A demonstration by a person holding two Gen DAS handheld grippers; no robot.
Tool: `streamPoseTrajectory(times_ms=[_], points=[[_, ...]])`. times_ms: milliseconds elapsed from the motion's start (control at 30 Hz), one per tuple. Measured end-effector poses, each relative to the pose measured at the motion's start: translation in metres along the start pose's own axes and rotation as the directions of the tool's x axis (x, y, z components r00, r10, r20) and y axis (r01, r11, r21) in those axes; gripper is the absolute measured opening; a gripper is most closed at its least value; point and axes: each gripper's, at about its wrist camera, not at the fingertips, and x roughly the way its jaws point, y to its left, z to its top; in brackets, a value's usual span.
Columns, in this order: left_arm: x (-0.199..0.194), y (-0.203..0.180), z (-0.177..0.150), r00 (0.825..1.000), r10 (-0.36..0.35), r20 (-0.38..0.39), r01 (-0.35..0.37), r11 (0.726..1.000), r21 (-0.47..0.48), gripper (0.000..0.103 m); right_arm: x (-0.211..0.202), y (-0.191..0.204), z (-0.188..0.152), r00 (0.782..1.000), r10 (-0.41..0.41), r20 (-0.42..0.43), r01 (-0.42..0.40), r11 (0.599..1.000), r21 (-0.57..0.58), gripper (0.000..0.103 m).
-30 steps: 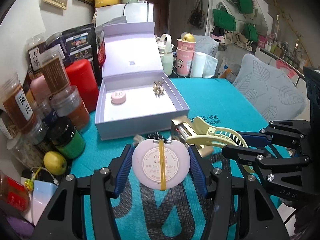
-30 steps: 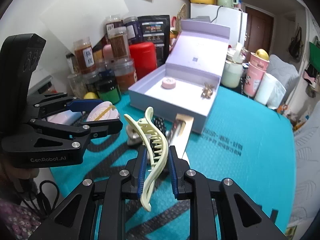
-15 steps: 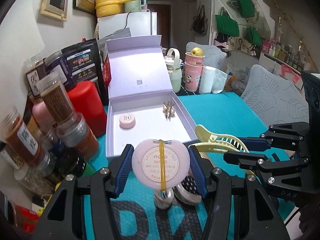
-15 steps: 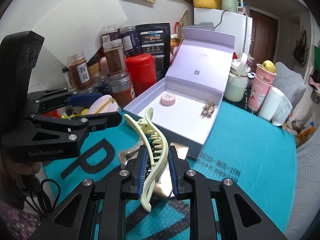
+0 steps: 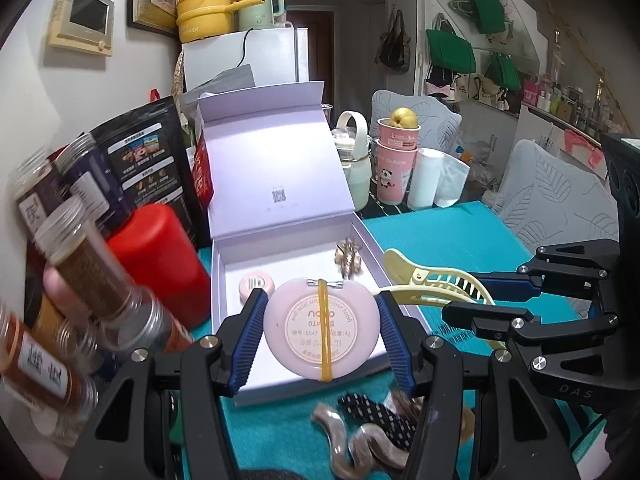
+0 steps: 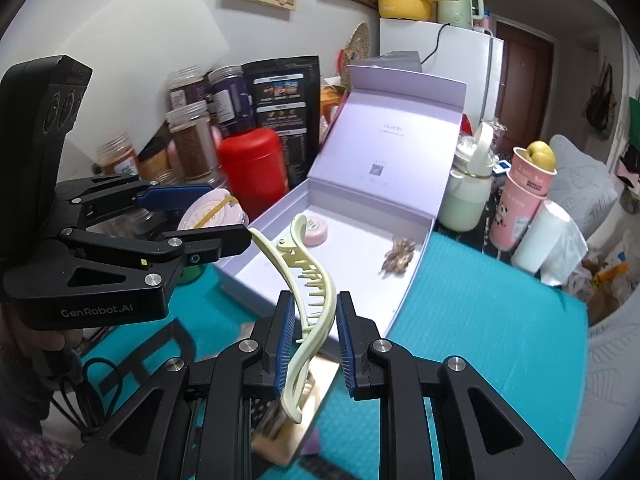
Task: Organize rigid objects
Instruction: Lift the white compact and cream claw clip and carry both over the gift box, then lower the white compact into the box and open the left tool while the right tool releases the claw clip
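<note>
Loose clips, nearest: a marbled wavy clip (image 5: 360, 446) and a black dotted clip (image 5: 374, 412) lie on the teal table (image 5: 460, 236) below the left gripper, not yet put away.
Left gripper (image 5: 320, 330): its two blue pads are clamped on the edges of a round pink compact (image 5: 320, 330) banded with a yellow elastic, held above the near wall of the open lilac box (image 5: 280, 360).
Right gripper (image 6: 312, 338): its fingers are closed on a pale yellow claw clip (image 6: 308, 300), pinched at mid-length, teeth pointing right, tip toward the box.
Box contents: a small pink round case (image 6: 314, 232) and a gold hair ornament (image 6: 398, 256) already rest on the box floor, well apart; most of the floor between them is bare.
Behind: spice jars (image 5: 84, 264), a red canister (image 5: 160, 264) and dark pouches crowd the left side; cups and a jug stand past the lid.
Risk, compact: held only by its rim, it may slip or tip on release and land on the small case, or catch the near wall if lowered too soon.
Risk, clip: long and curved, it could swing against the left gripper, which sits just beside it, or knock the ornament.
Risk, surroundings: a wide leftward sweep would likely topple the jars.
</note>
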Motion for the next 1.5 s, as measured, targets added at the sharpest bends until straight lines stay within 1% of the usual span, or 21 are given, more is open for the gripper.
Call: streamPoseTrajectory(times_ms=[233,600,833,1067,1400,1500], points=[[0.025,0.013,0.021,1.0,0.0,-0.009,0.0,1.0,0.001,0.055,0.018,-0.015,0.023,1.0,-0.012,0.006,0.012,1.0,-0.006,0.021],[0.06,0.037,0.046,0.999,0.024,-0.023,-0.025,1.0,-0.013,0.055,0.045,-0.037,0.058,1.0,-0.021,0.014,0.021,1.0,-0.007,0.021],[0.086,0.051,0.054,0.997,0.053,-0.052,-0.054,0.998,-0.027,0.055,0.064,-0.048,0.067,0.999,-0.039,0.001,0.039,0.999,0.007,0.021],[0.114,0.058,0.046,0.992,0.054,-0.116,-0.059,0.998,-0.038,0.055,0.094,-0.058,0.062,0.998,-0.036,-0.052,0.038,0.998,0.04,0.021],[0.146,0.055,0.021,0.974,0.058,-0.218,-0.066,0.997,-0.029,0.055,0.124,-0.056,0.047,0.992,-0.018,-0.128,0.024,0.999,0.044,0.021],[0.151,0.055,0.018,0.97,0.041,-0.238,-0.054,0.997,-0.046,0.055,0.131,-0.058,0.041,0.988,0.002,-0.153,0.008,0.998,0.068,0.021]])
